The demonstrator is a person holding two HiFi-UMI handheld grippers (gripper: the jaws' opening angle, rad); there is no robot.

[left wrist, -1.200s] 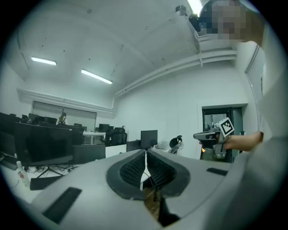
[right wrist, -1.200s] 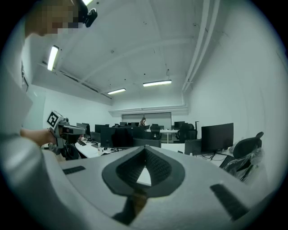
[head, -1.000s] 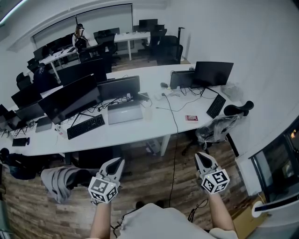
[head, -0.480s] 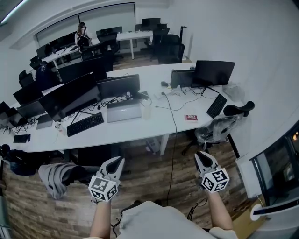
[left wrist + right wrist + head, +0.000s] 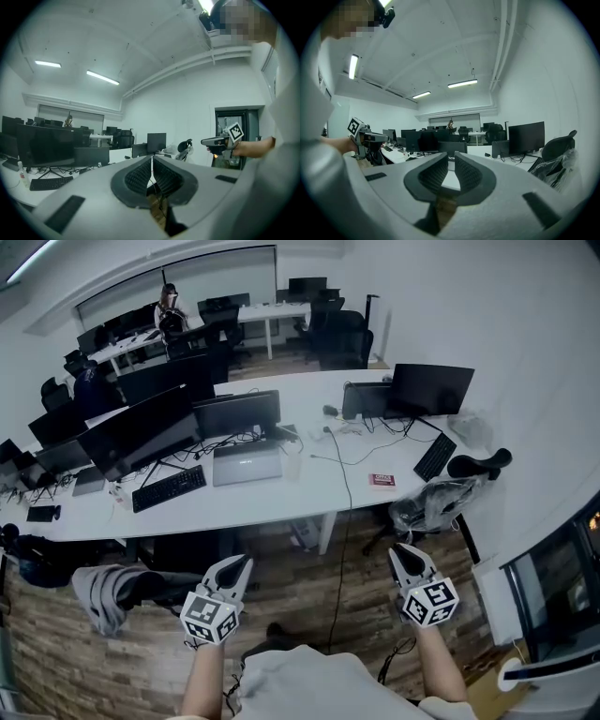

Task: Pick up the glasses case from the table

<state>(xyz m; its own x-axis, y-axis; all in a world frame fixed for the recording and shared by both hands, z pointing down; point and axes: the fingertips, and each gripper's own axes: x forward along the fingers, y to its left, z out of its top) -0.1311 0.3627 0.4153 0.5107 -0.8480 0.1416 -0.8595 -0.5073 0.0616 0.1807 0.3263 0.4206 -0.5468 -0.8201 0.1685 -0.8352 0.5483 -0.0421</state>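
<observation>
I hold both claws level over the wood floor (image 5: 300, 587), short of the desk (image 5: 281, 501). My left claw (image 5: 238, 562) is closed tip to tip with nothing in it. My right claw (image 5: 404, 550) stands a narrow slit apart, also empty. The glasses case (image 5: 382, 479), a small red oblong as far as I can tell, lies flat near the desk's front edge. It is ahead of the right claw, slightly to its left and well apart. Its long axis runs roughly along that edge; which end leads I cannot tell.
</observation>
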